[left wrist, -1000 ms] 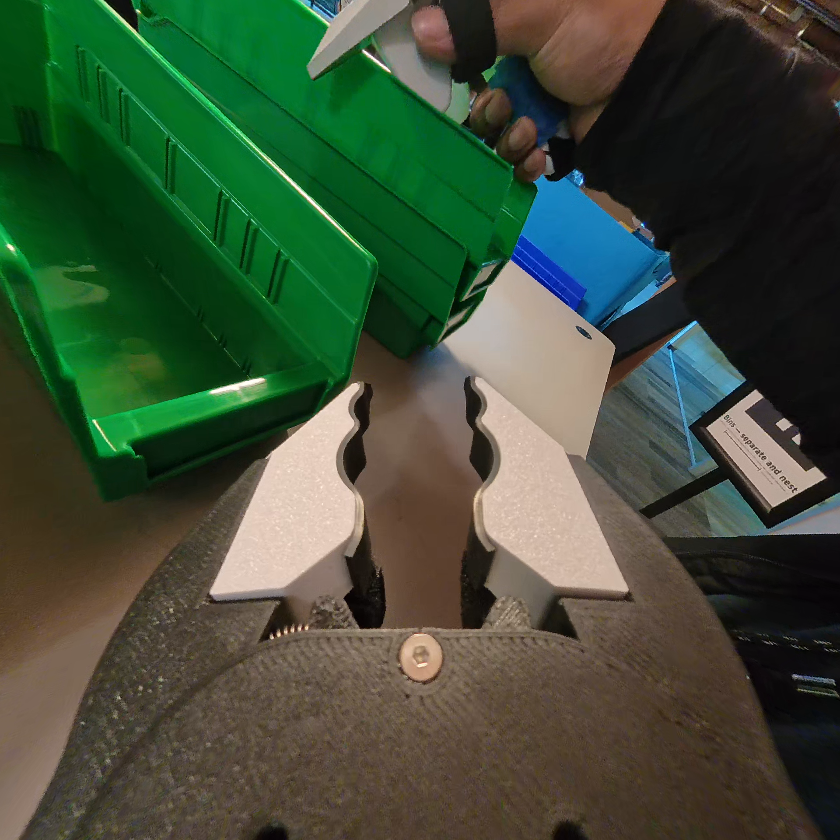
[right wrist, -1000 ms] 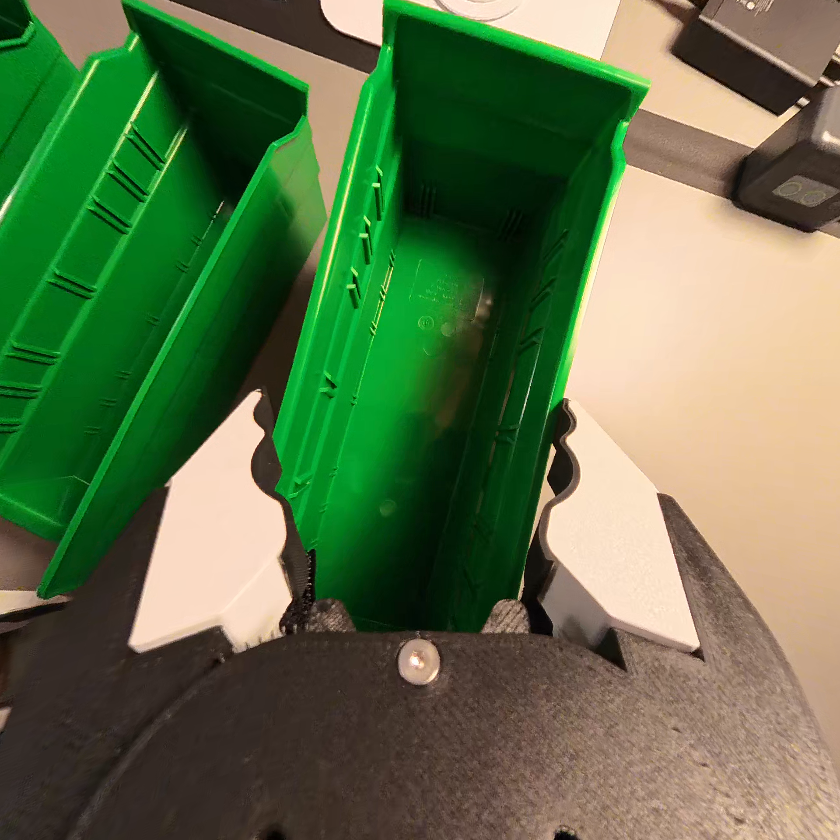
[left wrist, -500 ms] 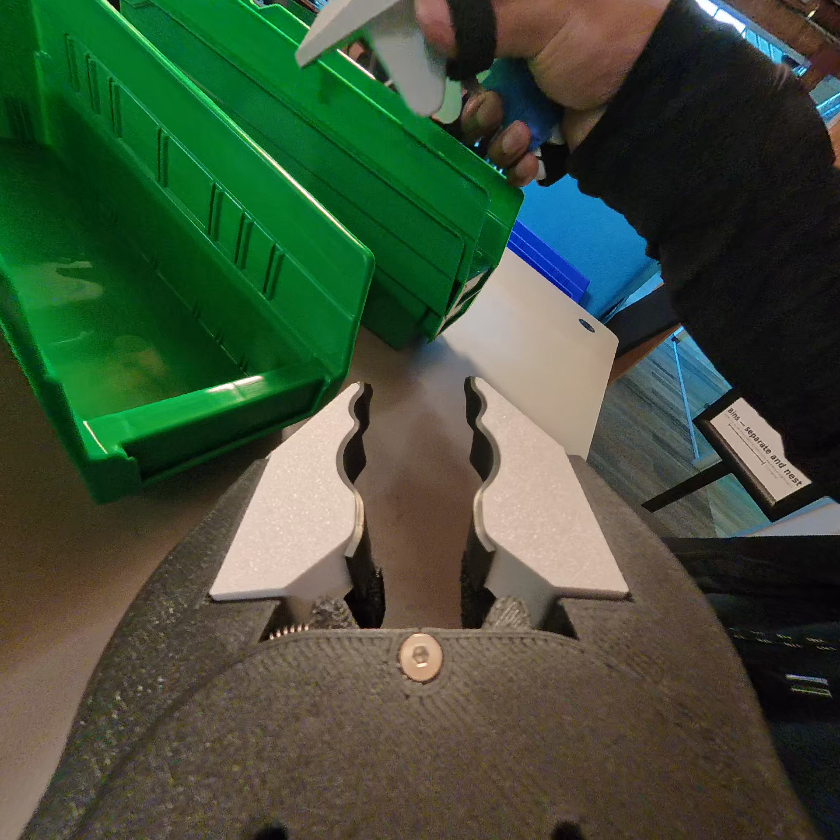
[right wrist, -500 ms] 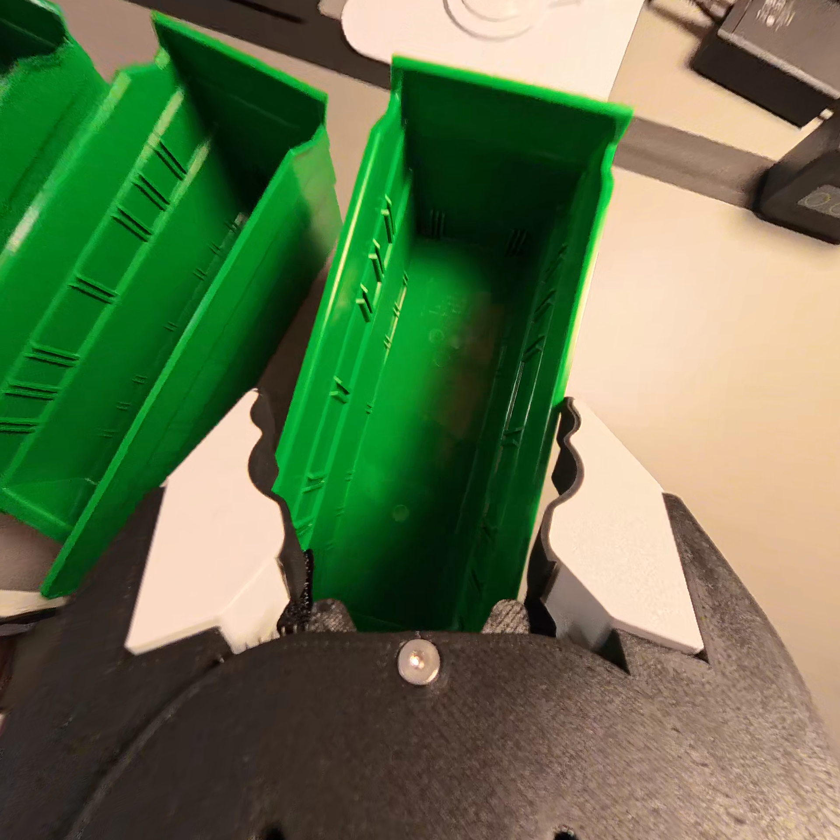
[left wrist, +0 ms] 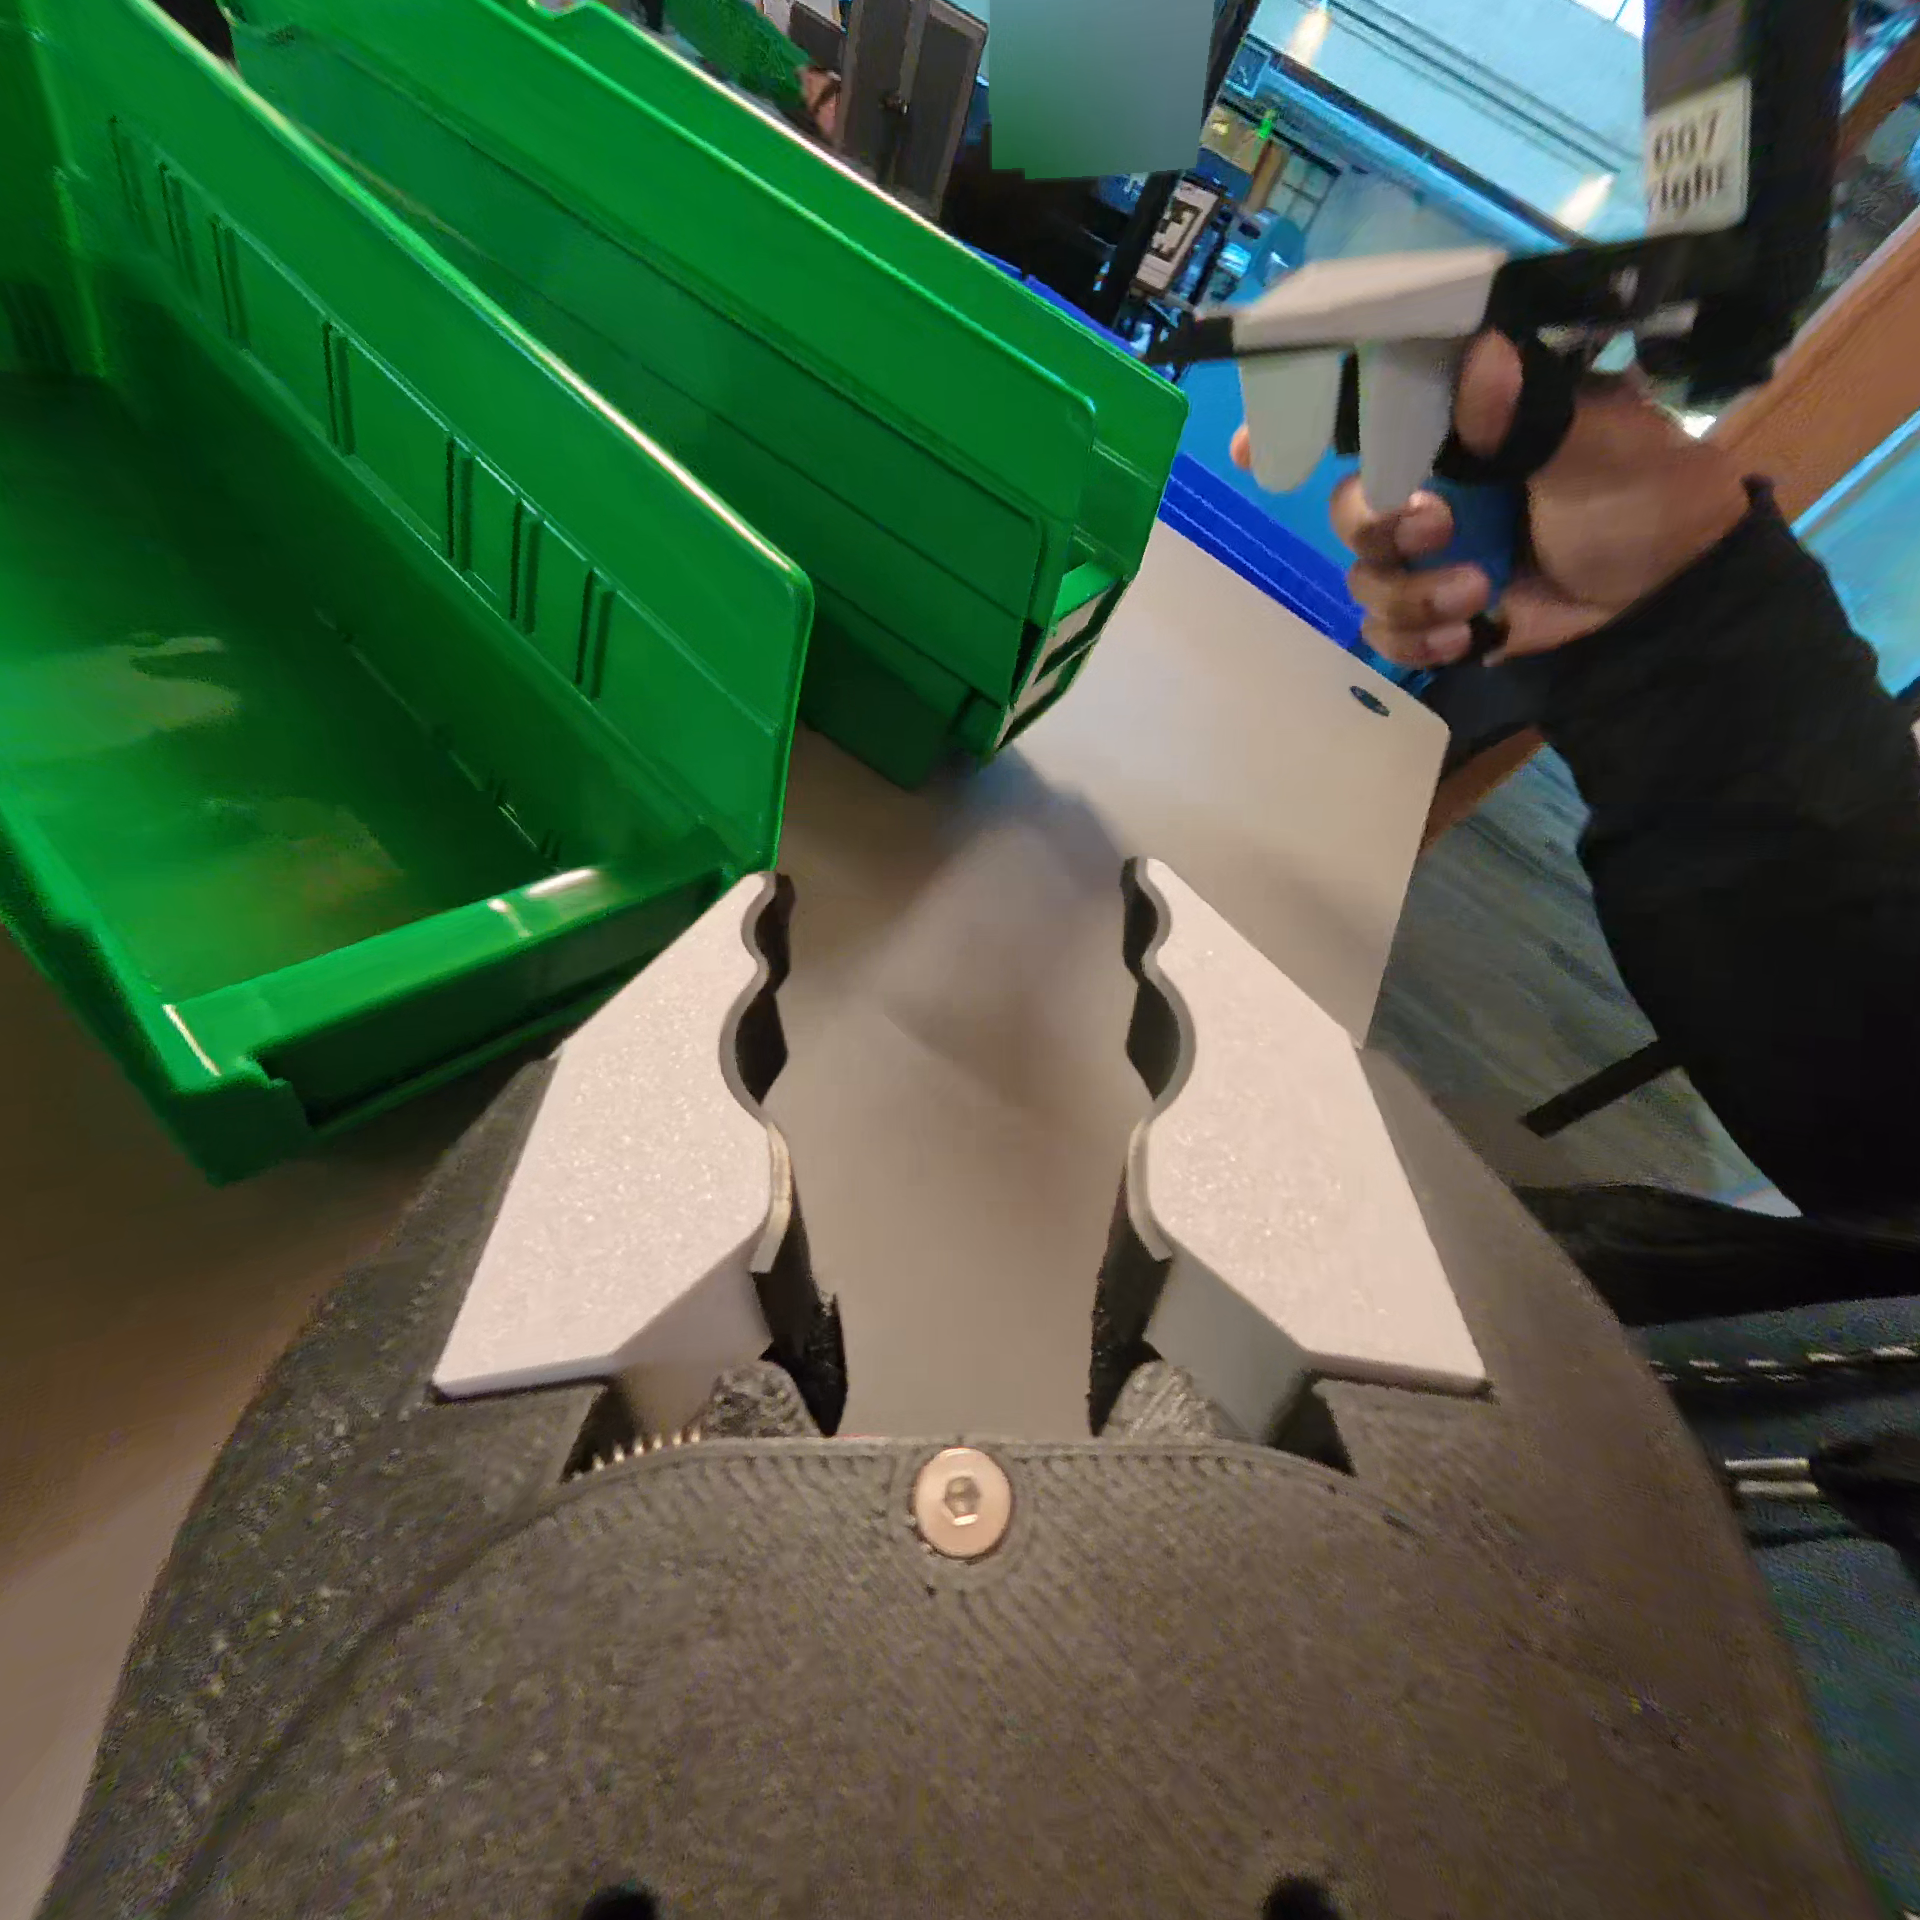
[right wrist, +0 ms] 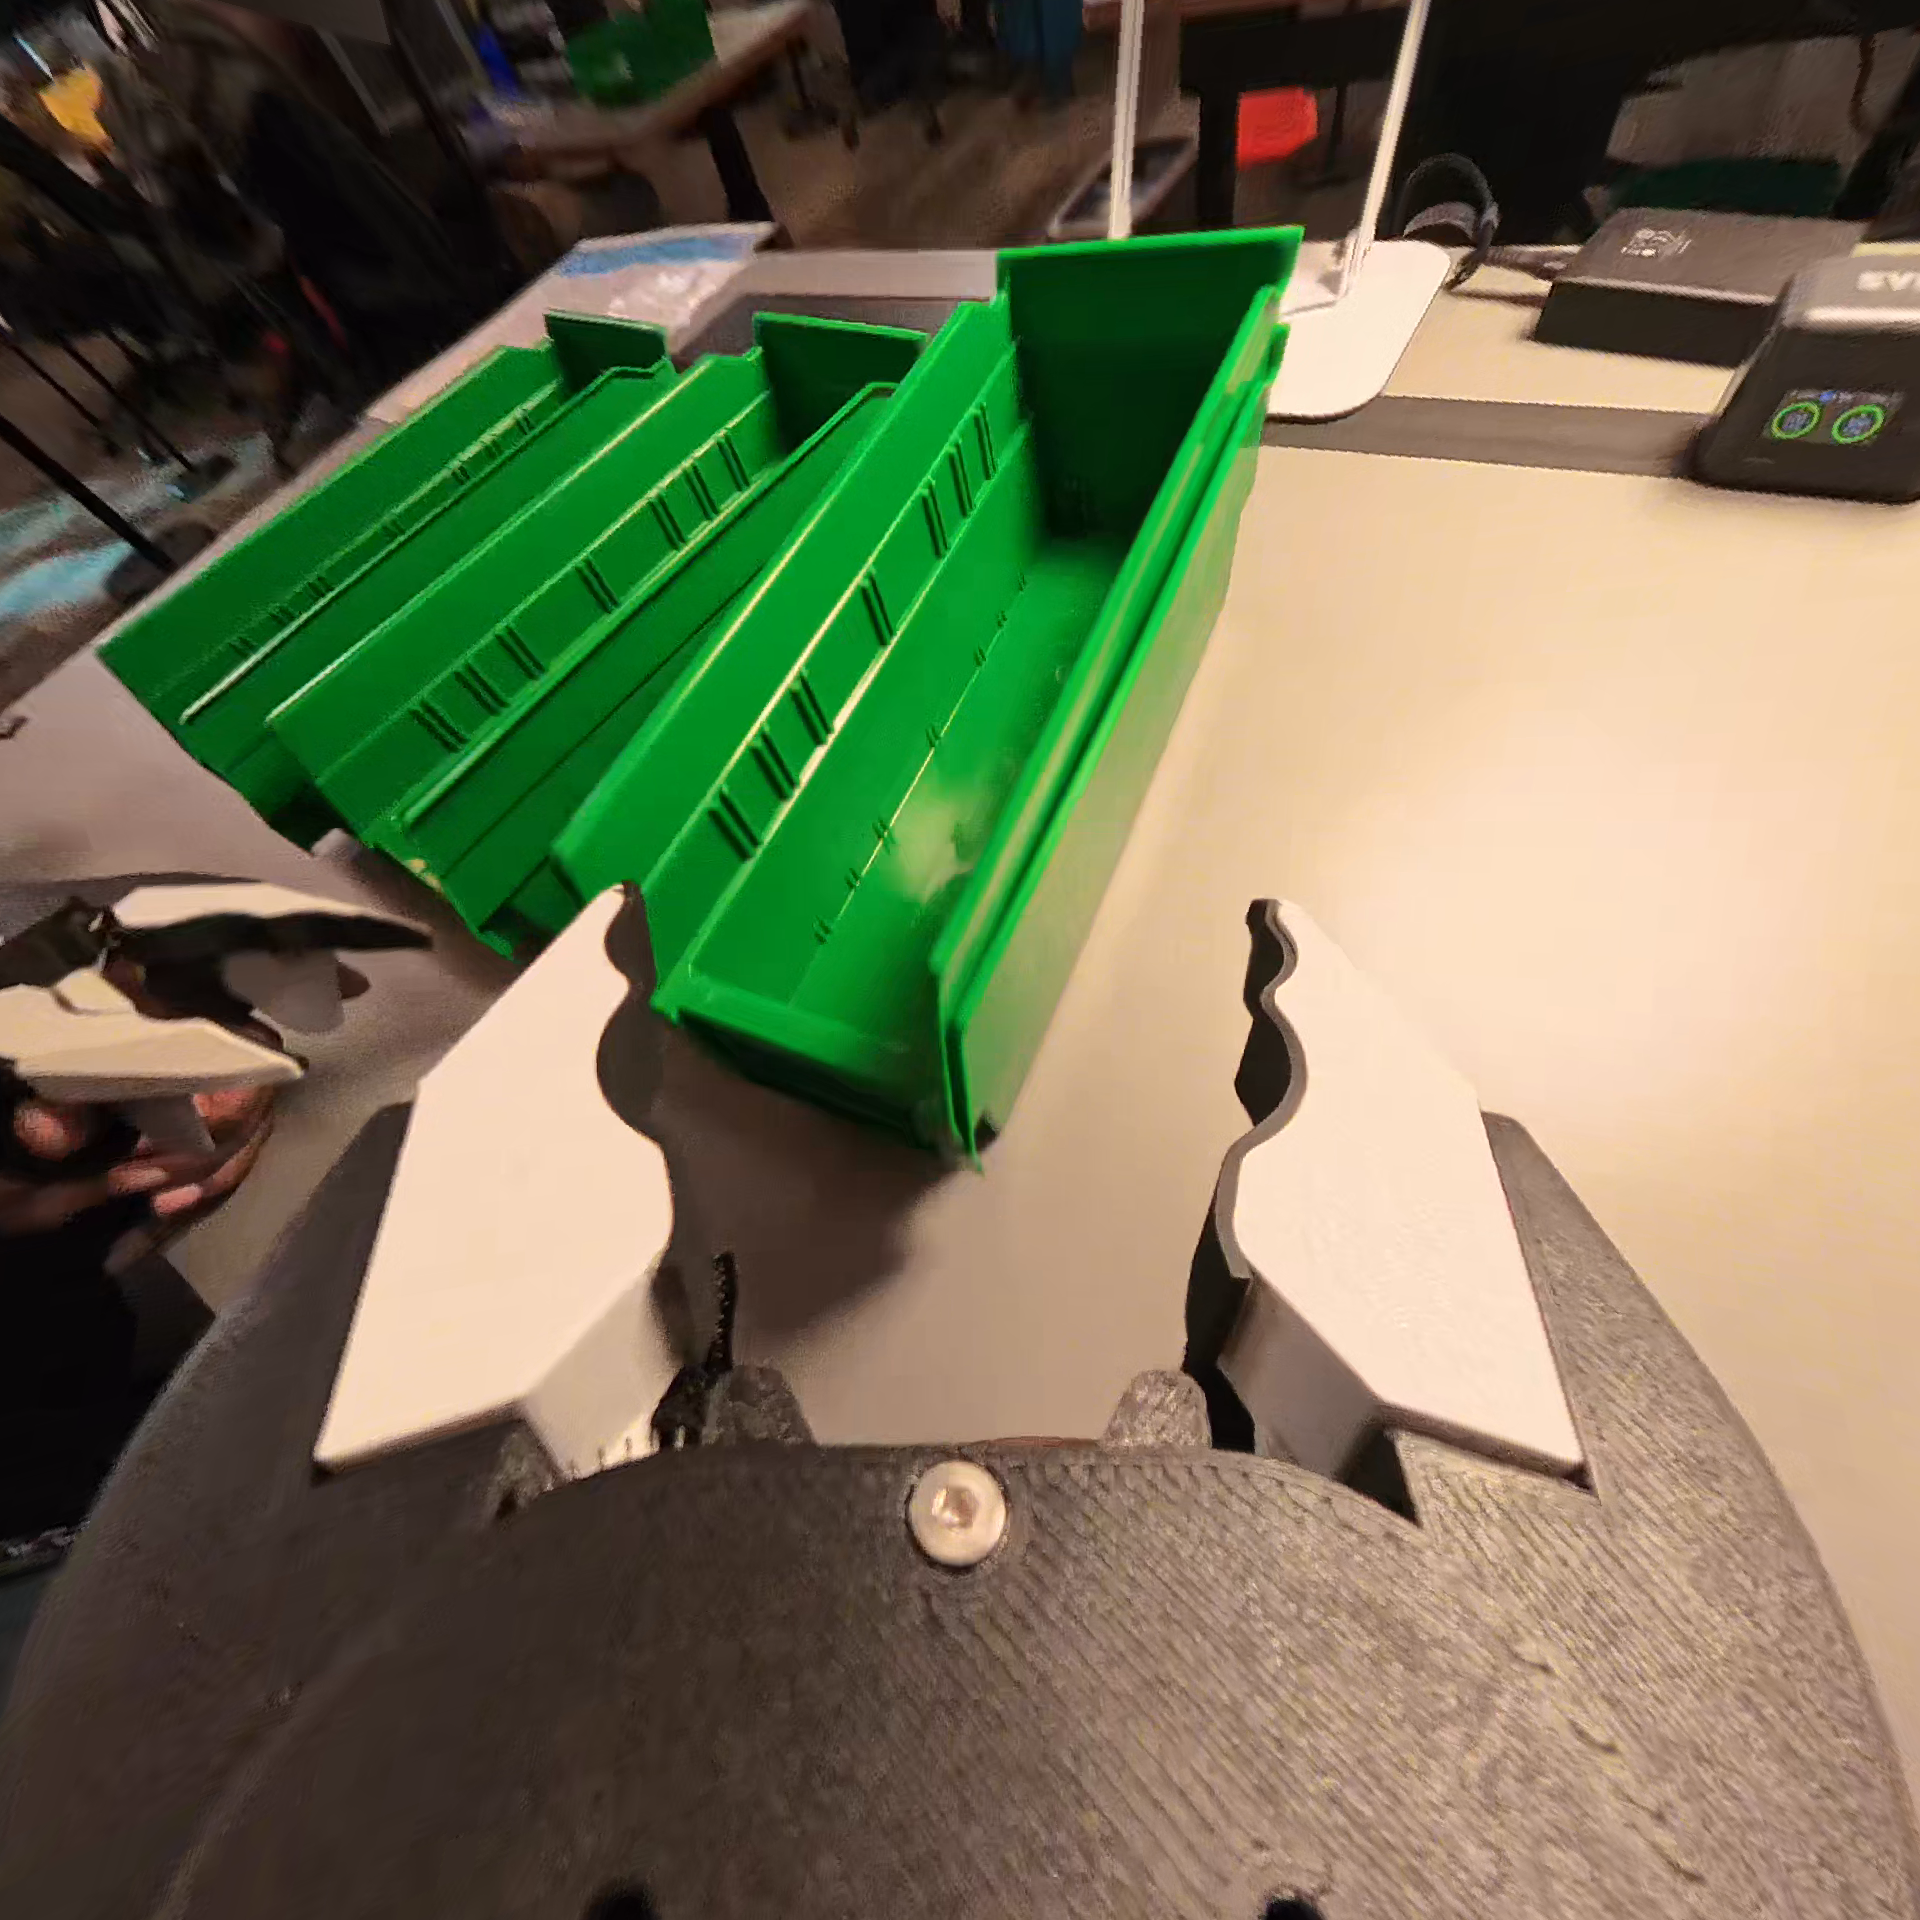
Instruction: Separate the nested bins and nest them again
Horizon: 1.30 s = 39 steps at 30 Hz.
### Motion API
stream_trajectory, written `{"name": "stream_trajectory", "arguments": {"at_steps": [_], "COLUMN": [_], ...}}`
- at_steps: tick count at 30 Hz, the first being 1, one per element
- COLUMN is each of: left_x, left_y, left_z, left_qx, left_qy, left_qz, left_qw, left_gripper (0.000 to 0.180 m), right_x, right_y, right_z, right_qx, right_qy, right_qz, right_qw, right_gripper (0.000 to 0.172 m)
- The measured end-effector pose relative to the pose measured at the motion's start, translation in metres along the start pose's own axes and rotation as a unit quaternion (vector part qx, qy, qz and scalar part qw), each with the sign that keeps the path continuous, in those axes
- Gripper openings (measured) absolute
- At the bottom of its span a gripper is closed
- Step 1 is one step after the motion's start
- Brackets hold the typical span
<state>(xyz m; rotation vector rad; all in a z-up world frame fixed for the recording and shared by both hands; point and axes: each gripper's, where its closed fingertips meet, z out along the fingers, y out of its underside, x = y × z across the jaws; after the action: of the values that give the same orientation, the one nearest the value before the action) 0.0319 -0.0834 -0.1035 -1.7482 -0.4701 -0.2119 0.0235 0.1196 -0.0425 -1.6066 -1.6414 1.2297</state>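
**Green bin released: right gripper clear of the stack**

Green plastic no longer sits between the right gripper's (right wrist: 940,1029) fingers: a second ago its wide-spread jaws straddled a green bin; now they stand spread over bare table (right wrist: 1558,831), with nothing between the pads. The released bin (right wrist: 935,748) rests ahead and slightly left of that gripper, seemingly seated inside another bin, since a doubled wall edge shows along its right side. Two further green bins (right wrist: 540,623) lie farther left of it, side by side.

The left gripper (left wrist: 951,997) has widened its jaws and also holds nothing; an open bin (left wrist: 312,675) lies just ahead-left of its left finger (left wrist: 644,1122), not between the pads.

Judgement: one nesting placement appears complete. Remaining bins still lie separate, so re-nesting is unfinished; either gripper is free for the next pick.
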Motion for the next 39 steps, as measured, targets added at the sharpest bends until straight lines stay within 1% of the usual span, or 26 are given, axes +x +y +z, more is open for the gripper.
{"name": "stream_trajectory", "arguments": {"at_steps": [2, 4, 6, 8, 9, 10, 11, 13, 15, 16, 19, 22, 24, 27, 31, 35, 37, 39], "left_x": [-0.002, -0.005, -0.015, -0.032, -0.042, -0.052, -0.061, -0.078, -0.094, -0.104, -0.127, -0.149, -0.155, -0.157, -0.16, -0.166, -0.168, -0.171], "left_y": [-0.004, -0.015, -0.036, -0.059, -0.07, -0.08, -0.089, -0.104, -0.113, -0.115, -0.12, -0.115, -0.107, -0.098, -0.091, -0.085, -0.084, -0.086], "left_z": [-0.003, -0.009, -0.017, -0.022, -0.023, -0.023, -0.022, -0.014, -0.002, 0.004, 0.023, 0.039, 0.049, 0.059, 0.06, 0.059, 0.059, 0.061], "left_qx": [-0.001, -0.006, -0.005, -0.015, -0.029, -0.047, -0.064, -0.099, -0.137, -0.154, -0.195, -0.243, -0.279, -0.324, -0.373, -0.411, -0.419, -0.418], "left_qy": [-0.025, -0.058, -0.103, -0.154, -0.179, -0.199, -0.214, -0.231, -0.23, -0.232, -0.228, -0.243, -0.249, -0.266, -0.293, -0.312, -0.315, -0.313], "left_qz": [0.022, 0.05, 0.078, 0.099, 0.105, 0.112, 0.119, 0.119, 0.091, 0.065, -0.008, -0.032, -0.034, -0.006, 0.042, 0.078, 0.087, 0.099], "left_qw": [0.999, 0.997, 0.992, 0.983, 0.978, 0.972, 0.967, 0.961, 0.959, 0.958, 0.954, 0.938, 0.927, 0.908, 0.879, 0.853, 0.847, 0.847], "left_gripper": [0.073, 0.082, 0.089, 0.095, 0.102, 0.108, 0.111, 0.122, 0.126, 0.133, 0.136, 0.135, 0.136, 0.138, 0.139, 0.139, 0.141, 0.137], "right_x": [0.004, 0.012, 0.026, 0.046, 0.045, 0.047, 0.053, 0.057, 0.055, 0.054, 0.049, 0.051, 0.051, 0.052, 0.048, 0.048, 0.047, 0.046], "right_y": [0.02, 0.037, 0.053, 0.073, 0.072, 0.066, 0.063, 0.061, 0.063, 0.064, 0.064, 0.064, 0.065, 0.063, 0.061, 0.058, 0.056, 0.055], "right_z": [-0.01, -0.015, -0.016, -0.011, -0.013, -0.018, -0.021, -0.022, -0.02, -0.019, -0.018, -0.017, -0.013, -0.003, 0.005, 0.001, -0.001, -0.003], "right_qx": [0.033, 0.065, 0.09, 0.09, 0.098, 0.12, 0.136, 0.142, 0.133, 0.13, 0.125, 0.122, 0.111, 0.103, 0.099, 0.114, 0.121, 0.127], "right_qy": [-0.009, -0.015, -0.015, -0.004, -0.035, -0.048, -0.045, -0.051, -0.051, -0.045, -0.051, -0.072, -0.078, -0.074, -0.076, -0.078, -0.079, -0.078], "right_qz": [0.011, 0.033, 0.066, 0.106, 0.14, 0.155, 0.165, 0.175, 0.168, 0.159, 0.147, 0.173, 0.178, 0.177, 0.17, 0.168, 0.163, 0.159], "right_qw": [0.999, 0.997, 0.994, 0.99, 0.985, 0.979, 0.976, 0.973, 0.976, 0.978, 0.98, 0.975, 0.975, 0.976, 0.977, 0.976, 0.976, 0.976], "right_gripper": [0.113, 0.112, 0.109, 0.108, 0.106, 0.103, 0.103, 0.103, 0.104, 0.104, 0.104, 0.104, 0.103, 0.103, 0.102, 0.101, 0.101, 0.1]}}
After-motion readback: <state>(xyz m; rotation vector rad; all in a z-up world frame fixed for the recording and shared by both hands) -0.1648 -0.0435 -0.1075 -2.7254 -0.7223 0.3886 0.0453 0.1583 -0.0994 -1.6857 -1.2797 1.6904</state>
